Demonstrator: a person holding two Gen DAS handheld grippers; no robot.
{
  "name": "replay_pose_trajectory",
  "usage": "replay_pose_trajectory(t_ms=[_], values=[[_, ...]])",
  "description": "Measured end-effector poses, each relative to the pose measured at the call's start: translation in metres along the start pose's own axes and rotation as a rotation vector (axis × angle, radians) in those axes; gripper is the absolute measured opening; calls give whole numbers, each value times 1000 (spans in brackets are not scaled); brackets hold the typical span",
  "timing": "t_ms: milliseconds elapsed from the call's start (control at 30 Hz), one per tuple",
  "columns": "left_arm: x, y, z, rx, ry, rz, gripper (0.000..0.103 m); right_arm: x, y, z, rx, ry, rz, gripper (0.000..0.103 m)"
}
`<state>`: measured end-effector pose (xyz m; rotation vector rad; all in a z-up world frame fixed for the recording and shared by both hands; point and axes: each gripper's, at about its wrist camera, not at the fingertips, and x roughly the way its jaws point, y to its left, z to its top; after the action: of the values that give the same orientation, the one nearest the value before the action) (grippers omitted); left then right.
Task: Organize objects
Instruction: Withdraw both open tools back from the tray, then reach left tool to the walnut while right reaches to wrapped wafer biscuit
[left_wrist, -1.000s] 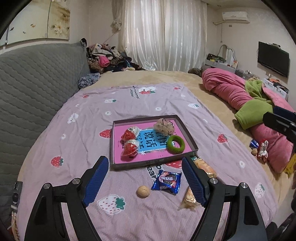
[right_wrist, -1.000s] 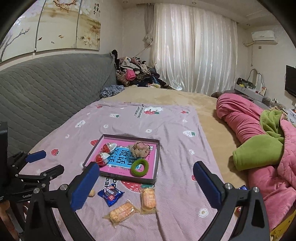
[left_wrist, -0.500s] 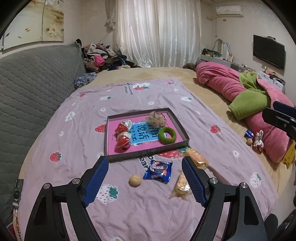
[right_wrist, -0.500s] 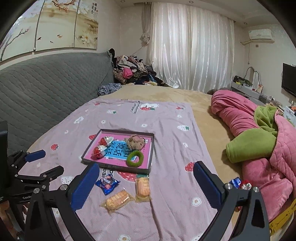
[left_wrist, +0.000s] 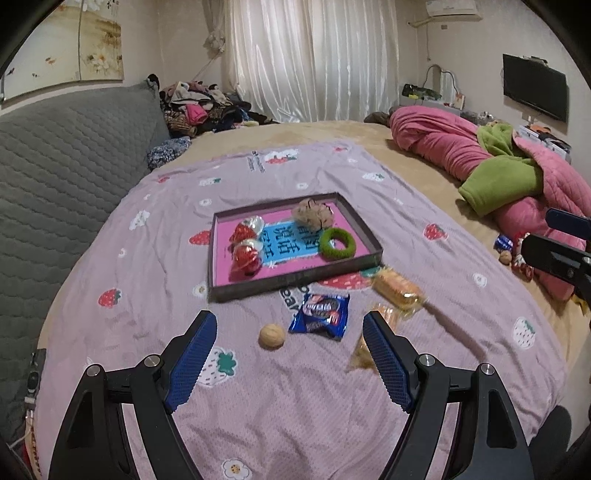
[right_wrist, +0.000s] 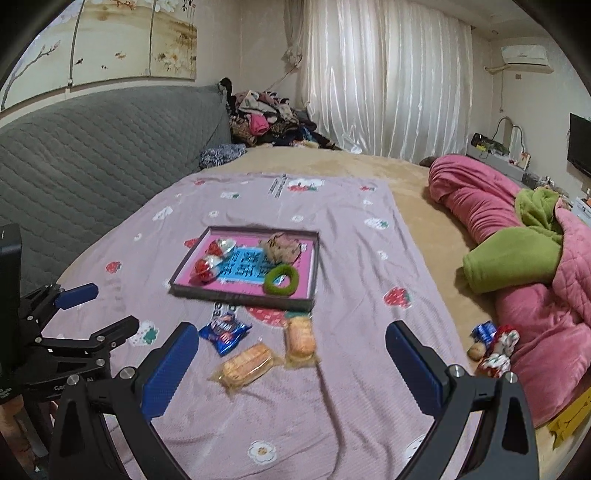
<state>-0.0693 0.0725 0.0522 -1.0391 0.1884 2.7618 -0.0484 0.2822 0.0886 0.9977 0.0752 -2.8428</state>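
A shallow pink tray (left_wrist: 295, 279) (right_wrist: 240, 297) lies on the purple strawberry cloth (left_wrist: 155, 258). It holds two red foil sweets (left_wrist: 245, 245), a brown scrunchie (left_wrist: 312, 214) and a green ring (left_wrist: 337, 243). In front of the tray lie a walnut (left_wrist: 272, 335), a blue biscuit packet (left_wrist: 320, 309) (right_wrist: 224, 331) and two orange cake packets (left_wrist: 397, 288) (right_wrist: 245, 363) (right_wrist: 300, 338). My left gripper (left_wrist: 290, 363) is open above the cloth, short of the walnut. My right gripper (right_wrist: 291, 373) is open, wide, hovering near the cake packets. Both hold nothing.
A pink quilt with a green blanket (right_wrist: 517, 254) is piled at the right. A few more snacks (right_wrist: 493, 345) lie against it. A grey padded headboard (left_wrist: 55, 177) runs along the left. Clothes (right_wrist: 266, 118) are heaped at the far end by the curtain.
Both grippers have sunk a little, and the tray and snacks have slid across both views. Neither gripper has altered its opening or taken hold of anything.
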Motion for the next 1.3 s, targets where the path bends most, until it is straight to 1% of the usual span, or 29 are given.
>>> replay_pose_trajectory(t_ms=[233,367,500,667,933,1133,1300], values=[[22,13,-24,2,35,-10,82,24,25,-24,-6,54,4,102],[34,21,-37,5,48,-22,82,38,37,-36,4,61,-27,102],[45,26,-47,15,54,-38,82,53,43,-47,18,84,-35,102],[62,33,-55,-5,71,-49,82,71,50,-57,19,109,-62,102],[86,38,-60,-21,94,-55,82,96,52,-68,50,146,-85,102],[104,40,-59,-27,112,-58,82,112,47,-73,114,157,-101,102],[120,40,-55,-31,127,-68,82,127,52,-77,116,180,-112,102]])
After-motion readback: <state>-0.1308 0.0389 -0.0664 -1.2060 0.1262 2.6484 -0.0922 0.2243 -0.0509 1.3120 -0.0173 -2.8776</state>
